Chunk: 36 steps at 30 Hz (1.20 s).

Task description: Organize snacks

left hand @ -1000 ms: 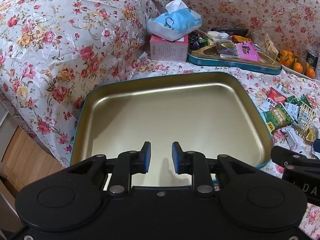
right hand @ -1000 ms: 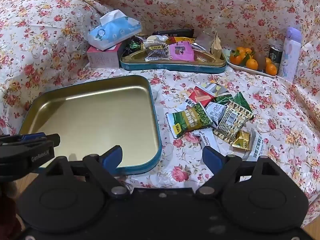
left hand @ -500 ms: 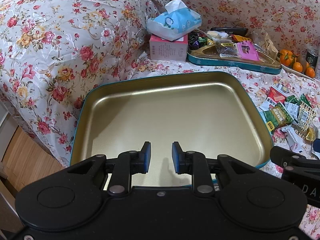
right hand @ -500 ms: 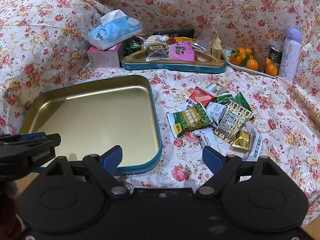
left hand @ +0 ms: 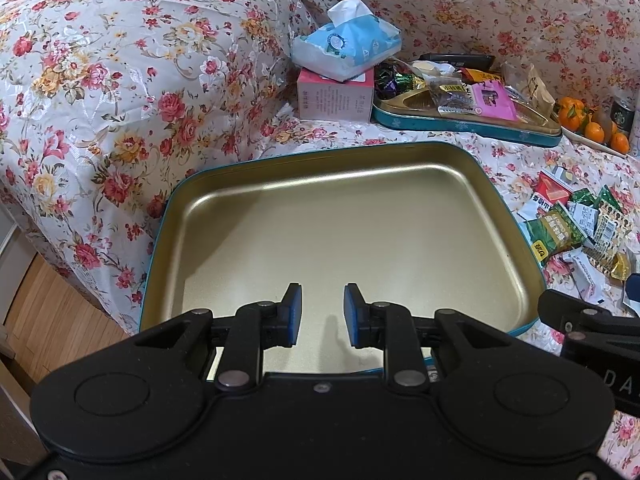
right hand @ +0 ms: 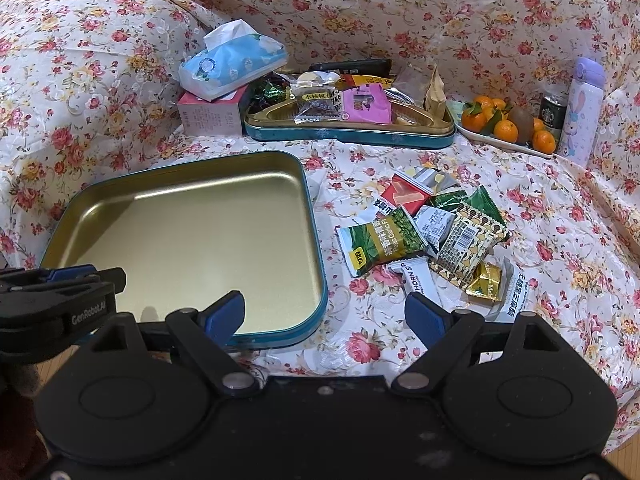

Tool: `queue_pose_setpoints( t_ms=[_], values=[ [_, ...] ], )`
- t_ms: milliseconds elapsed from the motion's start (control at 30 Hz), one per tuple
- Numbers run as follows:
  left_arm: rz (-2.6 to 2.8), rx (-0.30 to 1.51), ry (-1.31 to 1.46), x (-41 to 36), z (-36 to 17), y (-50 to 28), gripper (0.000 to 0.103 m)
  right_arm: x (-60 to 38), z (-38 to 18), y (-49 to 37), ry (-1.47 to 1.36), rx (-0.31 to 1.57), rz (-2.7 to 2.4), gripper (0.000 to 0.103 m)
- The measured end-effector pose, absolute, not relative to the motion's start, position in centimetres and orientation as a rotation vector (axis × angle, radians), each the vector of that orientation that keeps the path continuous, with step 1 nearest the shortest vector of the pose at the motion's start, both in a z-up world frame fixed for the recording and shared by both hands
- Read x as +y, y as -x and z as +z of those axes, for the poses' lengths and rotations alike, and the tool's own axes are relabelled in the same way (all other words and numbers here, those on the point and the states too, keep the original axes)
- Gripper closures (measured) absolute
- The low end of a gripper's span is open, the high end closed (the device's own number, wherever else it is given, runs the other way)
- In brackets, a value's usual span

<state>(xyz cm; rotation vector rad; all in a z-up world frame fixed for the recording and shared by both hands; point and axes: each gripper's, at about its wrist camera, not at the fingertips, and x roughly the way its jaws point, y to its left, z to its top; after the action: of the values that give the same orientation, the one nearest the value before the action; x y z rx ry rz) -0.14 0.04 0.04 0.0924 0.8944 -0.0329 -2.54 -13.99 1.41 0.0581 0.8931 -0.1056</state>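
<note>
Now, loose snack packets (right hand: 424, 236) heaped on floral cloth (right hand: 560, 216) just right of gold tin tray (right hand: 308, 216), left gripper (left hand: 320, 312) over tray, narrowly parted, nothing held, right gripper (right hand: 324, 312) opened wide above tray's corner

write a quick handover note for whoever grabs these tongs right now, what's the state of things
Left tongs: jaws a narrow gap apart, holding nothing, over the near end of the gold-lined teal metal tray.
Right tongs: jaws wide open, holding nothing, over the floral cloth at the tray's near right corner.
Snacks: the pile of loose wrapped snack packets lies on the cloth to the right of the tray. A second teal tin at the back already holds assorted snacks.
Done: nothing in the near tray yet.
Left: probably move the loose packets into the tray, one by one.
</note>
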Motion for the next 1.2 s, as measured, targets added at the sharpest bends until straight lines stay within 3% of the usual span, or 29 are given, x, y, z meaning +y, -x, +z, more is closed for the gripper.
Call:
queue_pose_setpoints(
  t_ms=[767, 1033, 1200],
  values=[
    [-0.044, 0.874, -0.121, -0.3, -0.5, 0.0, 0.070, -14.9, 1.7, 3.2, -0.091, 0.876, -0.094, 0.012],
    [-0.051, 0.765, -0.096, -0.5, -0.5, 0.4, 0.070, -18.3, 2.2, 4.8, -0.143, 0.797, -0.123, 0.012],
    [-0.041, 0.810, -0.024, -1.5, -0.9, 1.0, 0.070, -22.0, 1.9, 6.0, -0.178, 0.748, -0.197, 0.012]
  ],
)
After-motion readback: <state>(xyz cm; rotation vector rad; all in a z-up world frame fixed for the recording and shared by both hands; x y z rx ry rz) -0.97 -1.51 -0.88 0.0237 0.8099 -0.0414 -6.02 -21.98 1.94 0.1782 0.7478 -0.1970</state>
